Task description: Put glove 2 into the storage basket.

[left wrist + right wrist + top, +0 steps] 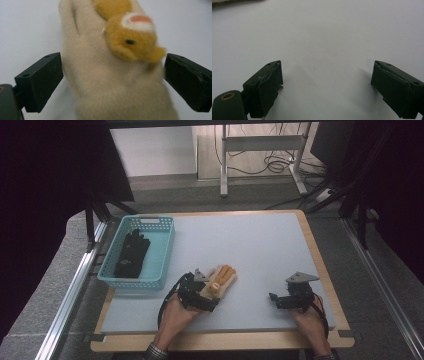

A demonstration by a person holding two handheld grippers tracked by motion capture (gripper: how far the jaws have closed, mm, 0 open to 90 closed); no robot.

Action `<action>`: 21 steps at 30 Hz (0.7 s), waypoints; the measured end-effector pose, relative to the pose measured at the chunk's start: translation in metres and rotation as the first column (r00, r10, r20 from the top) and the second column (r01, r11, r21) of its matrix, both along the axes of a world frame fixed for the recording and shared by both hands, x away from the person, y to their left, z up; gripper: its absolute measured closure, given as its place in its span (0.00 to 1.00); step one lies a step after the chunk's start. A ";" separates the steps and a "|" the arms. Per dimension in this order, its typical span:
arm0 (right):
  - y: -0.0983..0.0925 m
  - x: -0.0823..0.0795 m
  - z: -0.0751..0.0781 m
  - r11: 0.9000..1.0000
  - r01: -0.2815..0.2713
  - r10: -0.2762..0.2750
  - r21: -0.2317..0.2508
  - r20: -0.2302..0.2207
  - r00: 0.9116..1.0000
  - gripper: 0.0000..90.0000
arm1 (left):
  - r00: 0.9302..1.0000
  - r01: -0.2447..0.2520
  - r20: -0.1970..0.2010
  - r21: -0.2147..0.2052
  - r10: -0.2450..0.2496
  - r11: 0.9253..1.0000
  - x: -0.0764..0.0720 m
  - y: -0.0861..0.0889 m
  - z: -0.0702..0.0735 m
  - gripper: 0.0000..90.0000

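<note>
Far left: teal perforated plastic basket (161,251) holding a black knit glove (132,253). Just right of it, a beige fleece glove with orange animal trim (220,279) flat on the grey tabletop (250,245). Left gripper (112,82) jaws spread wide, straddling its cuff, left jaw touching. Right gripper (325,87) well apart, wide, empty.
</note>
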State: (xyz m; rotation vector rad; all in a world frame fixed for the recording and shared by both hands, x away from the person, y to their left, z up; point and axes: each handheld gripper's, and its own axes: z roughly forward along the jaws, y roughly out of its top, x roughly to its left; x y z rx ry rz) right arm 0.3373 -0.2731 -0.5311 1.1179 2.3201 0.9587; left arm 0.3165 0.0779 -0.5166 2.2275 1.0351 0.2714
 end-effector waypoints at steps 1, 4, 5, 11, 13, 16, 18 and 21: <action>0.000 0.000 0.000 1.000 0.000 0.000 0.000 0.000 1.000 0.11 | 1.000 -0.005 -0.001 0.010 0.005 1.000 0.002 -0.002 -0.002 0.04; 0.000 0.000 0.000 1.000 0.000 0.000 0.000 0.000 1.000 0.11 | 1.000 -0.006 -0.011 0.023 0.006 1.000 0.005 -0.006 -0.005 0.04; 0.000 0.000 0.000 1.000 0.000 0.000 0.000 0.000 1.000 0.11 | 1.000 -0.010 -0.016 0.035 0.011 0.999 0.008 -0.010 -0.008 0.04; 0.000 0.000 0.000 1.000 0.000 0.000 0.000 0.000 1.000 0.11 | 0.999 -0.016 -0.031 0.083 0.019 0.996 0.014 -0.019 -0.015 0.06; 0.000 0.000 0.000 1.000 0.000 0.000 0.000 0.000 1.000 0.11 | 0.999 -0.011 -0.030 0.085 0.014 0.996 0.013 -0.020 -0.013 0.13; 0.000 0.000 0.000 1.000 0.000 0.000 0.000 0.000 1.000 0.11 | 1.000 -0.004 -0.023 0.080 0.006 0.997 0.011 -0.022 -0.010 0.27; 0.000 0.000 0.000 1.000 0.000 0.000 0.000 0.000 1.000 0.11 | 1.000 0.006 -0.019 0.083 -0.004 0.997 0.010 -0.023 -0.008 0.39; 0.000 0.000 0.000 1.000 0.000 0.000 -0.001 0.001 1.000 0.11 | 1.000 0.016 -0.019 0.084 -0.014 0.996 0.009 -0.023 -0.006 0.54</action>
